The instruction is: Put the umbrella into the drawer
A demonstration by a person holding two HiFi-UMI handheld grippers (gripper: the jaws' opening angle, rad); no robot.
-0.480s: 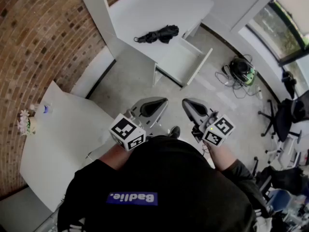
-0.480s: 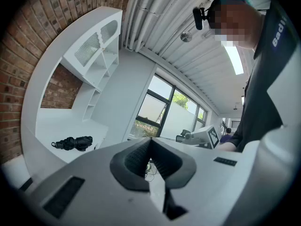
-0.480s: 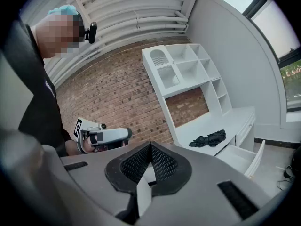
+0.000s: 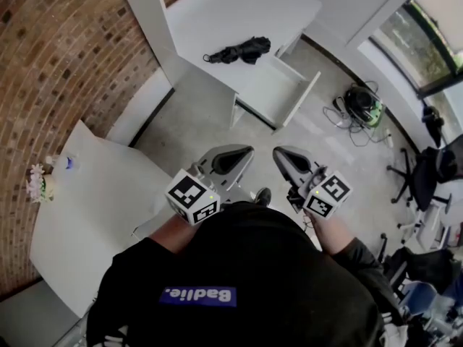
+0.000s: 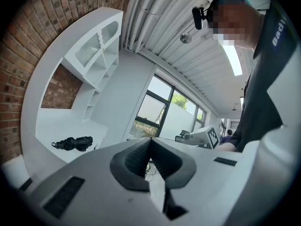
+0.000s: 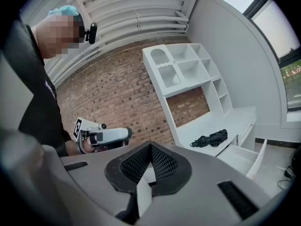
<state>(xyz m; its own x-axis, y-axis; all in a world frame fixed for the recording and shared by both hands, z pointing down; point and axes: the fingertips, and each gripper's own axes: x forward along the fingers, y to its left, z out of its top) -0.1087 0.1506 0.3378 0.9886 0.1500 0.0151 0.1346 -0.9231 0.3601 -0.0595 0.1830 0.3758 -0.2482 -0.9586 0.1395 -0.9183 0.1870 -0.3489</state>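
Head view: umbrella (image 4: 239, 50) unmoved on white desk (image 4: 217, 13).

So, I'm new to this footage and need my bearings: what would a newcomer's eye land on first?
The black folded umbrella lying on the white desk at the top of the head view stands out most, with an open drawer just beside it. Nearer the person, the left gripper and right gripper sit side by side, both shut and empty, well short of the umbrella. A red brick wall fills the left.
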